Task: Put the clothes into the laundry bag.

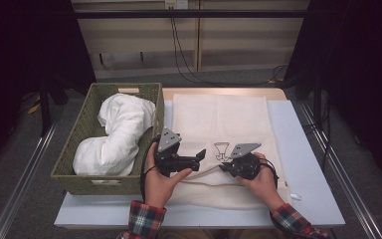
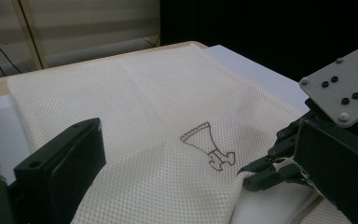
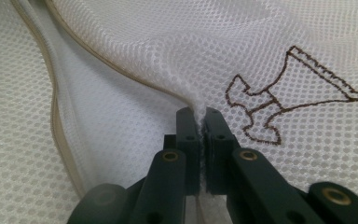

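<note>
At the left of the table (image 1: 308, 199), a white bundle of laundry (image 1: 114, 137) is being held in a green woven basket (image 1: 87, 124), its near wall lying just beside the person's left forearm. Just right of it, the left gripper (image 1: 199, 158) is being carried above the mesh laundry bag (image 1: 219, 119), pointed rightward toward the other hand; its jaws are being kept apart, with nothing between them, one broad black jaw showing low in the left gripper view.

The bag is being spread flat over the middle of the table, its long axis running away from the person, with a small brown embroidered mark (image 2: 209, 145) near the front. Right of that mark, the right gripper (image 3: 200, 121) is being held clamped on a pinch of the bag's top layer, beside the bound edge of the opening (image 3: 56, 126), where the mesh is being gathered into a small ridge.

The pinched fold is lying just to the right of the open left jaws, so the left hand is judged nearer for taking the opposite edge and widening the mouth.
</note>
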A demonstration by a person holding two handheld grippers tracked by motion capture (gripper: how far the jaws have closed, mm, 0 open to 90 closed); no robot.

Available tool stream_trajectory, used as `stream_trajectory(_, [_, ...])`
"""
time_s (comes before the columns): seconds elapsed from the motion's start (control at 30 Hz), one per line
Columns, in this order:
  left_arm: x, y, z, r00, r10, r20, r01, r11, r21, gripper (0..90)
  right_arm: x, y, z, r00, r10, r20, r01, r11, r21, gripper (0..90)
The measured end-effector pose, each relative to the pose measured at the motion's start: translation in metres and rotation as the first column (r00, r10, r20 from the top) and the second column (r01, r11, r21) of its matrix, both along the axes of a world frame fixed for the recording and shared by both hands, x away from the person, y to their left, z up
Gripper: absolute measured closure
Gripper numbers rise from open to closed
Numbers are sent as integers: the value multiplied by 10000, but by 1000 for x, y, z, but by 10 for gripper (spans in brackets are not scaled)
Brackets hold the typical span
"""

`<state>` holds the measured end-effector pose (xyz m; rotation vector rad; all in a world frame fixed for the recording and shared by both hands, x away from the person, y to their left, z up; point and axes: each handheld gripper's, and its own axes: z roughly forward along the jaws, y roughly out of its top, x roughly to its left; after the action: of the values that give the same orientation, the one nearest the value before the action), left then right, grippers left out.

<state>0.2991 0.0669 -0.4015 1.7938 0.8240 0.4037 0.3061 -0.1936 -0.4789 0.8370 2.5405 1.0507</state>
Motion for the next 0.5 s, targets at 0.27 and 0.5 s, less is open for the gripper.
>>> stream_trajectory(0.27, [0, -3, 0, 10000, -28, -42, 28, 10000, -47, 19, 12, 1, 7, 9999, -62, -114, 62, 10000, 26, 874])
stream_trajectory(0.5, [1, -5, 1, 9999, -125, 19, 125, 9999, -84, 20, 21, -2, 16, 9998, -176, -74, 177, 9998, 47, 875])
